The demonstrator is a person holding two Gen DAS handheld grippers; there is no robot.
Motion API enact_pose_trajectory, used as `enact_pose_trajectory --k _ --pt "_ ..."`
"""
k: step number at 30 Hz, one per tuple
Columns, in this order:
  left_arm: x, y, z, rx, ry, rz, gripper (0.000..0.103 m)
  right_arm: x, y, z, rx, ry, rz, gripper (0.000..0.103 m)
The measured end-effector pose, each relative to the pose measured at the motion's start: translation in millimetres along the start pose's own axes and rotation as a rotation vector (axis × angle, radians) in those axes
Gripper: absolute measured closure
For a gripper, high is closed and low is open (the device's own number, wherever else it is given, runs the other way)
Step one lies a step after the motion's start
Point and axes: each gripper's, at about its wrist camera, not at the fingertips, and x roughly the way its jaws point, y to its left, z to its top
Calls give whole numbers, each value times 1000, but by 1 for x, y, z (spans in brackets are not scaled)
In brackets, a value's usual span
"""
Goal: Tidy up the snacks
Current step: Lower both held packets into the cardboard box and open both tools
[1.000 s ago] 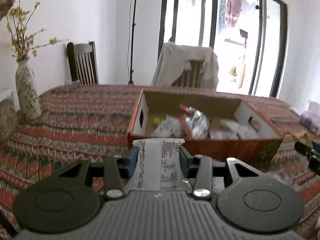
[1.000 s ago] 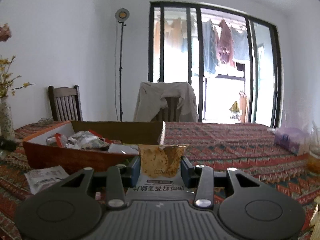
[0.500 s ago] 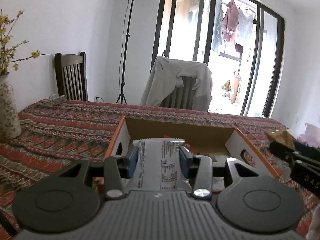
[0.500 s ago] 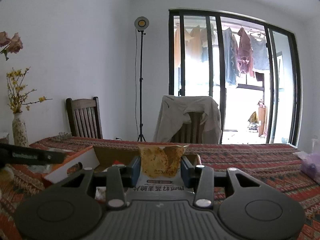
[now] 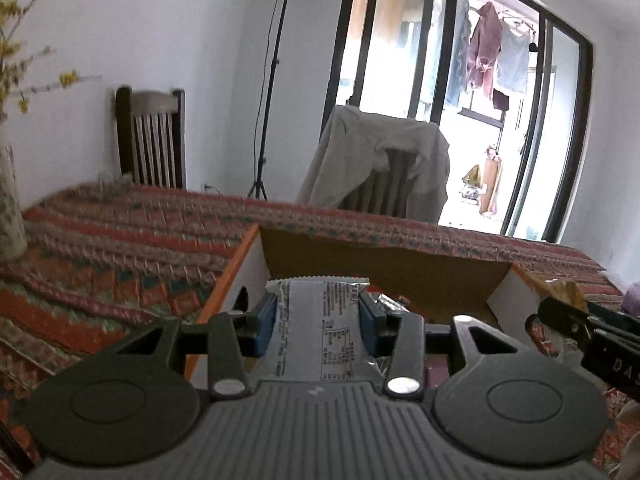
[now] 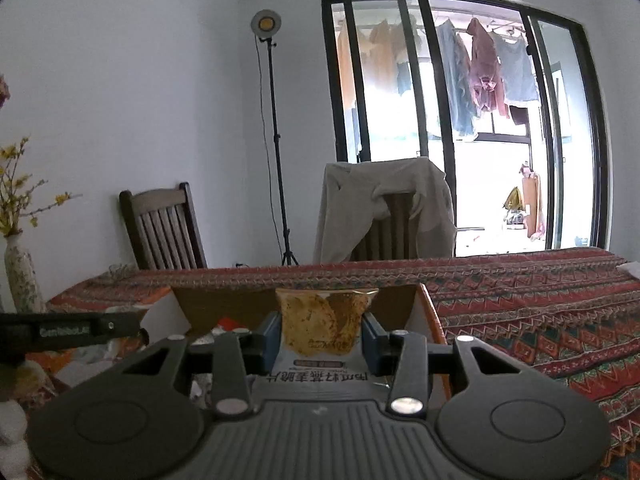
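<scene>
Left tool [image 5: 318, 314]: gripping a white snack packet [image 5: 320, 332], hovering over the cardboard box [image 5: 384, 268] on the desk [image 5: 120, 248]. Right tool [image 6: 322, 330]: gripping a brown-printed snack packet [image 6: 320, 320], hovering over the same box's right end.

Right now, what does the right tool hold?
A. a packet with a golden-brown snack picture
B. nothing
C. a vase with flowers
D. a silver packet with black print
A: in the right wrist view the right tool is clamped on a packet showing a golden-brown snack, above the box.
</scene>
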Motion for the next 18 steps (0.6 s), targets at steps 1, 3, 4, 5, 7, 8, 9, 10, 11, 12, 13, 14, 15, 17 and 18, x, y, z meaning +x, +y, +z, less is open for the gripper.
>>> enact_pose_trajectory --k 1,3,4,5,7,8,9,10,11,12,13,14,15,17,18 --pt "1 2 -1 -2 1 -2 60 1 0 -2 -5 7 -2 62" --pt "2 1 -4 7 -1 5 59 4 1 -4 -10 20 -10 62" --pt "2 0 -5 17 0 7 58 5 0 -5 -7 27 -15 60" --pt "2 -1 -7 26 2 5 57 6 0 -6 -3 37 -15 58" --pt "3 -2 -9 31 -3 9 47 4 -2 -8 3 42 -13 57" --pt "2 -2 -10 30 -9 6 32 3 -2 -9 3 40 -13 49" --pt "0 -1 -10 23 -23 2 16 2 -2 -9 2 34 -15 43" --pt "-2 -1 -10 15 -38 2 10 0 -2 -10 -1 25 -19 26" --pt "-4 0 -10 7 -50 3 0 -1 -2 -10 -5 18 -20 8" --pt "-6 1 -9 -2 -58 0 0 -2 -1 -10 -6 12 -19 1" --pt "-6 2 -9 -8 -57 -5 0 -3 -1 -10 -7 6 -18 0" --pt "-5 3 -9 -14 -50 -15 0 -3 -1 -10 -9 9 -21 0" --pt "-4 3 -10 -17 -44 -14 0 -2 -1 -10 -11 14 -26 0" --pt "-2 2 -10 -11 -36 -3 0 -1 0 -11 -16 22 -33 0" --pt "-2 2 -11 -9 -35 0 0 0 0 -12 -17 24 -35 0"
